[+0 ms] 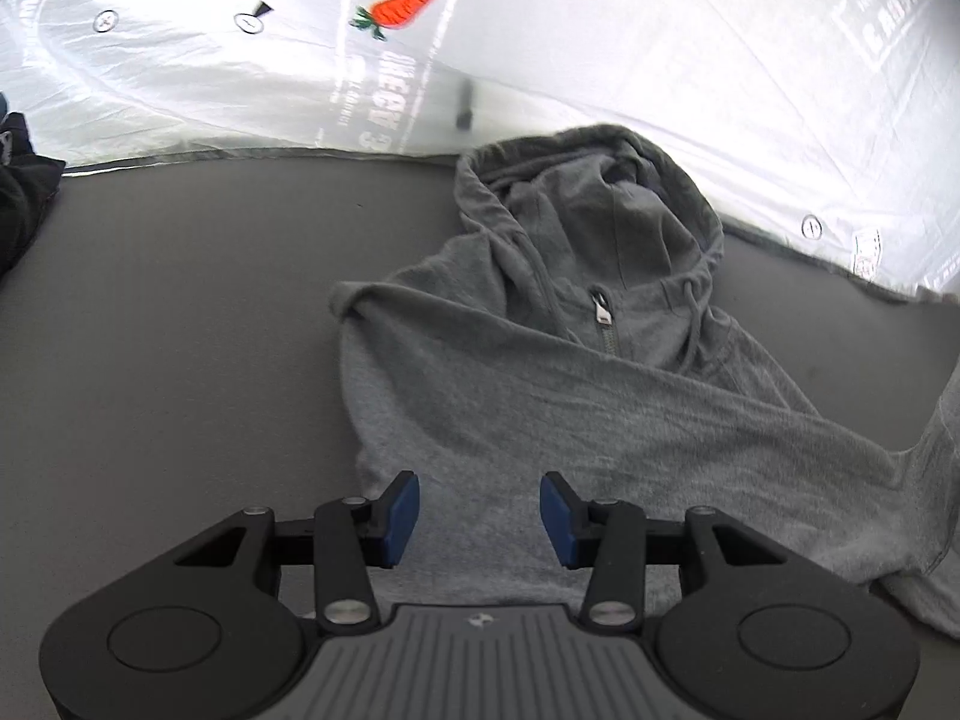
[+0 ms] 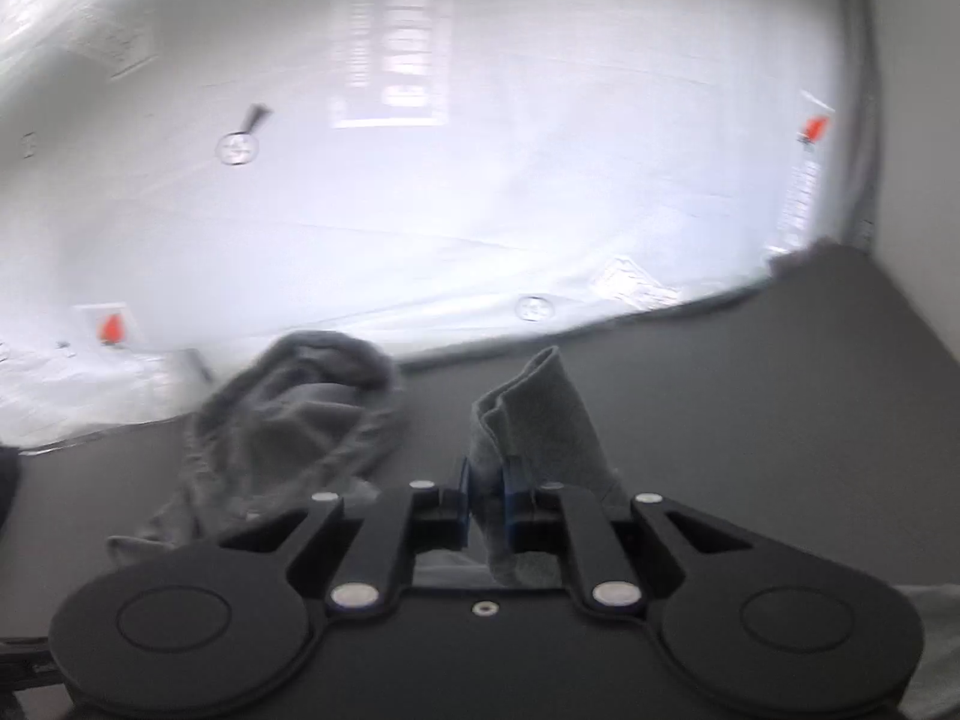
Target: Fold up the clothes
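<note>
A grey zip hoodie (image 1: 540, 372) lies on the dark grey table, hood toward the far edge, with one sleeve folded across its chest. My left gripper (image 1: 479, 510) hovers open over the hoodie's lower part, and nothing sits between its blue pads (image 1: 401, 510). In the right wrist view my right gripper (image 2: 485, 495) is shut on a grey sleeve end (image 2: 540, 414), which sticks up past the pads. The hood (image 2: 300, 408) lies to its left, blurred by motion.
A white plastic sheet with carrot prints (image 1: 396, 9) covers the area beyond the table's far edge. A dark garment (image 1: 18, 204) lies at the table's left side. Bare grey table surface (image 1: 168, 330) stretches left of the hoodie.
</note>
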Demonstrator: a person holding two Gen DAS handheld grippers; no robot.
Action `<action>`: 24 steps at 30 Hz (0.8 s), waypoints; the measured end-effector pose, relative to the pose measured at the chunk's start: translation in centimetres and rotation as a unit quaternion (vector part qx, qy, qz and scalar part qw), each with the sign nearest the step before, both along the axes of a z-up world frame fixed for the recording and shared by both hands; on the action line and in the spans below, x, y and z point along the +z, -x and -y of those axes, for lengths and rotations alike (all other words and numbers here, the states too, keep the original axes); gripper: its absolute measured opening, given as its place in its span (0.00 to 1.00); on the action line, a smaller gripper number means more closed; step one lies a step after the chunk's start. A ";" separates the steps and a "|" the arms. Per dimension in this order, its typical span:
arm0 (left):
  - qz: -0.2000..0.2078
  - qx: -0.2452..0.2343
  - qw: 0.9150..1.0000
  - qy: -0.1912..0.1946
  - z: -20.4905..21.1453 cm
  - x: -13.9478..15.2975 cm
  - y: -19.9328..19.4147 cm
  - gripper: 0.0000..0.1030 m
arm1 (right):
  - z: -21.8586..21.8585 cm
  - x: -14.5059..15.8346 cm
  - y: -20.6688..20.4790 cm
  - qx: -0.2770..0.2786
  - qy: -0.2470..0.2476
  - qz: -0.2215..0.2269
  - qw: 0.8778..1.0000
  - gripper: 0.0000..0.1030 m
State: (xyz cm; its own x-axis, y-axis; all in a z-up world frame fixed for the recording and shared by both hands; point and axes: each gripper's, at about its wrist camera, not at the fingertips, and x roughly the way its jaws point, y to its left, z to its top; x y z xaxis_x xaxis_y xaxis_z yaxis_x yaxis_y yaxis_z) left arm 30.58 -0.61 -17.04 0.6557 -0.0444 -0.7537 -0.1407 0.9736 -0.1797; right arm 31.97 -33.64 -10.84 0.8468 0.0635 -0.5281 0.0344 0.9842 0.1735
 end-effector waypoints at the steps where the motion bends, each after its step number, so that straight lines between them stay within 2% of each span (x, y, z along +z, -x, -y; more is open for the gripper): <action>1: 0.007 0.014 1.000 0.007 -1.0 0.3 0.5 0.46 | -2.8 0.5 -0.4 0.037 -0.001 0.004 0.999 0.11; 4: 0.022 0.070 0.997 0.022 -4.6 0.8 2.3 0.47 | -12.1 0.3 -1.1 0.155 0.039 0.011 0.987 0.11; 6: 0.026 0.109 0.993 0.022 -7.0 0.8 3.4 0.49 | -17.5 -1.1 -1.1 0.220 0.079 0.003 0.972 0.11; 8: 0.020 0.136 0.990 0.020 -8.8 0.3 4.4 0.50 | -21.3 -3.4 -0.9 0.268 0.098 -0.023 0.958 0.12; 9: 0.017 0.149 0.988 0.018 -9.7 0.1 4.8 0.50 | -23.1 -4.8 -0.5 0.285 0.115 -0.041 0.951 0.15; 11: 0.010 0.163 0.986 0.023 -10.6 -0.4 5.5 0.50 | -25.3 -6.9 0.3 0.315 0.145 -0.066 0.935 0.30; 13: 0.005 0.169 0.985 0.027 -11.1 -0.8 5.9 0.50 | -25.5 -7.5 1.8 0.322 0.167 -0.063 0.930 0.47; 15: 0.003 0.160 0.987 0.022 -10.7 -1.0 5.9 0.51 | -24.3 -6.9 2.9 0.315 0.167 -0.054 0.933 0.54; 17: 0.003 0.137 0.990 0.012 -9.6 -1.0 5.2 0.51 | -22.0 -6.2 3.5 0.290 0.166 -0.047 0.941 0.58; 19: 0.007 0.106 0.994 -0.003 -8.0 -0.8 4.4 0.51 | -19.2 -5.9 3.8 0.252 0.189 -0.045 0.948 0.61; 21: 0.016 0.069 0.997 -0.021 -6.0 -0.3 3.3 0.53 | -16.4 -6.1 4.3 0.222 0.225 -0.047 0.948 0.63; 24: 0.039 0.013 0.998 -0.057 -2.9 0.5 1.6 0.61 | -12.8 -7.1 5.3 0.186 0.268 -0.074 0.942 0.64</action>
State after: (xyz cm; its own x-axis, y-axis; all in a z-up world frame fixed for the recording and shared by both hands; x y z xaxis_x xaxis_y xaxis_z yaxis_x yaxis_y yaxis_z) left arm 28.96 2.24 -16.59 0.7126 0.0558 -0.6993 -0.1554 0.9846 -0.0798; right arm 26.63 -20.85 -17.98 0.7340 0.0311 -0.6784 -0.3447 0.8778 -0.3327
